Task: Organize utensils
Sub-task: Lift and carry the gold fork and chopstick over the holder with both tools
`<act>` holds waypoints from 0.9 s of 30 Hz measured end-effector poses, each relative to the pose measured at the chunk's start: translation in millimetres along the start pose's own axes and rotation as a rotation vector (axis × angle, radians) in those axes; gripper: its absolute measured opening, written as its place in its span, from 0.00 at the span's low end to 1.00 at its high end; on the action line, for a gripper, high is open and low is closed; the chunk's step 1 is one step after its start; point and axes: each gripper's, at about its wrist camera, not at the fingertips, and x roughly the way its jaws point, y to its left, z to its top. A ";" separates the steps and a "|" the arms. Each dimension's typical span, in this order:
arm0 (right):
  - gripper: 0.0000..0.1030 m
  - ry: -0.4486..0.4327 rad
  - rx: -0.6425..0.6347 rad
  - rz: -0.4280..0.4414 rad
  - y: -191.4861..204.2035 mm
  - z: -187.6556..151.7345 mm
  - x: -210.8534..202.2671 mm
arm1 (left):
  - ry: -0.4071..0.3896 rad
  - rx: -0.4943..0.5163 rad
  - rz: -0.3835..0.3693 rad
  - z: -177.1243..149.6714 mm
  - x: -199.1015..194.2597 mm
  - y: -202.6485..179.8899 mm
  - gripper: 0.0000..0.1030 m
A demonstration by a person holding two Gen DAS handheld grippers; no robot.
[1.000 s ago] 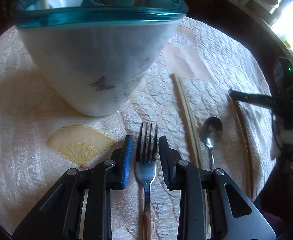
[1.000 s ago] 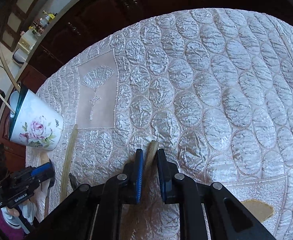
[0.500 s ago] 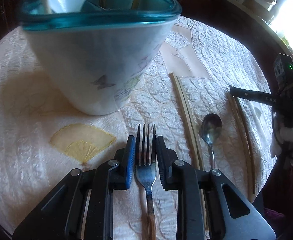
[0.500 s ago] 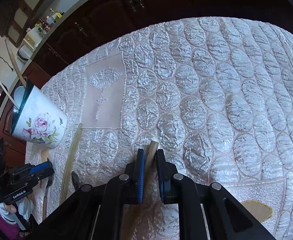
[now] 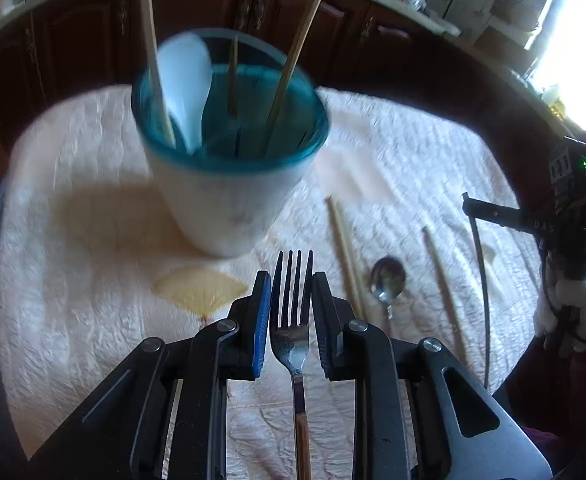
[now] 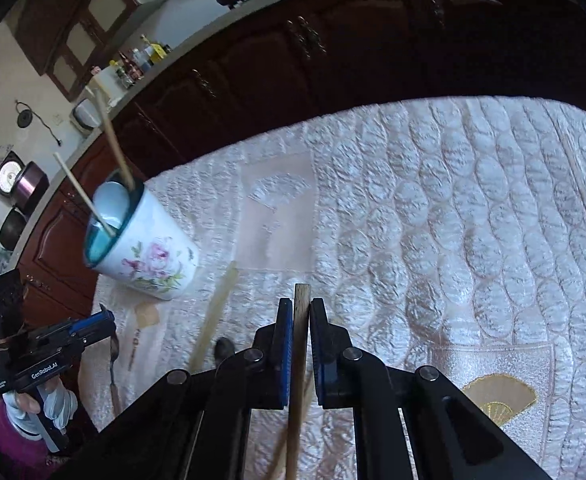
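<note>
My left gripper (image 5: 291, 280) is shut on a metal fork (image 5: 291, 320), tines forward, lifted above the tablecloth just short of the white cup (image 5: 229, 196) with a teal inside. The cup holds chopsticks (image 5: 293, 60) and a white spoon (image 5: 185, 84). My right gripper (image 6: 301, 312) is shut on a wooden chopstick (image 6: 300, 344) and holds it raised off the table. In the right wrist view the flowered cup (image 6: 149, 252) stands at the left, with the left gripper (image 6: 73, 336) below it.
Two chopsticks (image 5: 345, 252) (image 5: 445, 284) and a metal spoon (image 5: 387, 280) lie on the quilted cloth right of the cup. Another chopstick (image 6: 217, 312) lies on the cloth in the right wrist view. Dark wooden cabinets (image 6: 293, 60) stand behind the table.
My left gripper closed on the fork and lifted it, pulling back from the cup. My right gripper rose with the chopstick off the cloth.
</note>
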 end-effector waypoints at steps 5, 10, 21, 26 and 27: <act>0.07 -0.062 -0.053 0.048 28.4 6.9 -29.3 | -0.057 0.026 -0.011 4.5 -25.2 -8.8 0.18; 0.07 -0.125 -0.116 0.092 60.5 4.1 -60.3 | -0.100 0.070 -0.006 2.5 -48.6 -17.7 0.17; 0.07 -0.174 -0.184 0.139 96.9 -6.4 -86.4 | -0.163 0.140 -0.008 -9.2 -83.3 -45.4 0.15; 0.07 -0.185 -0.202 0.149 105.9 -7.0 -87.4 | -0.157 0.137 -0.001 -14.2 -85.9 -48.6 0.03; 0.07 -0.186 -0.205 0.150 107.1 -6.8 -87.5 | -0.159 0.142 -0.003 -14.3 -87.3 -49.8 0.03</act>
